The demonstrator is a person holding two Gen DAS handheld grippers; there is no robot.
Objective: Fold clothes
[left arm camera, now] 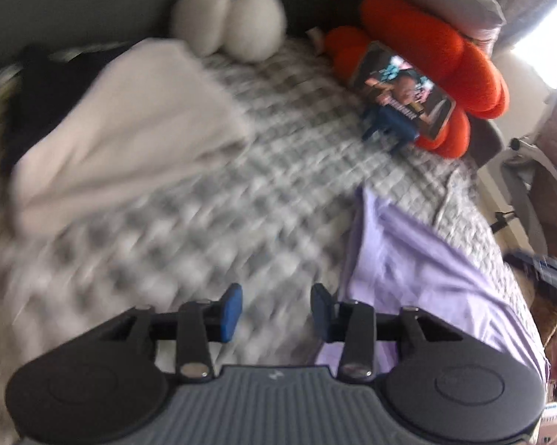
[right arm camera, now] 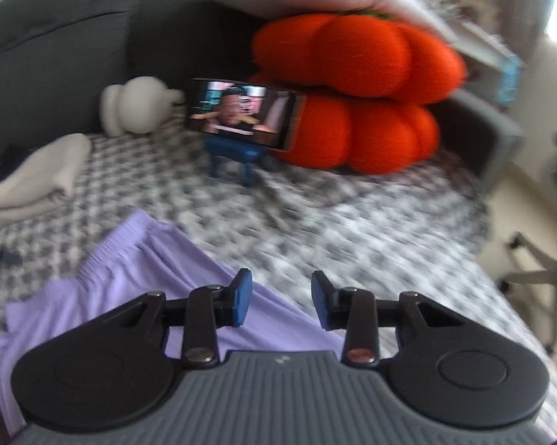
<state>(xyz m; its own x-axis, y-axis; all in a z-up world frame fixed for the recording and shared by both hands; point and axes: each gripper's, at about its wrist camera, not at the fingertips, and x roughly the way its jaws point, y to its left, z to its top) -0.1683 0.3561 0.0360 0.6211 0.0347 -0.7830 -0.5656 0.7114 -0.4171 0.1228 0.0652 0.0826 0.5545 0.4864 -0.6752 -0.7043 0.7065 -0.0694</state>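
Both the left gripper [left arm camera: 276, 309] and right gripper [right arm camera: 281, 302] hover with fingers spread apart, holding nothing, over the lilac pleated-waist garment [right arm camera: 137, 289] lying loosely on the near grey checked quilt [left arm camera: 211, 200]. A pinch could snag quilt along with cloth. Only the left view shows the dark garment [left arm camera: 45, 100] beneath the folded cream cloth [left arm camera: 130, 126], far left.

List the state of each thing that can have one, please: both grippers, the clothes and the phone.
Left gripper: open, empty, over the bedspread.
Right gripper: open, empty, above the purple garment's edge.
Purple garment: spread out, not folded.
Beige garment: folded, lying on the bedspread.
Phone: screen on, propped on a blue stand against the orange cushion.
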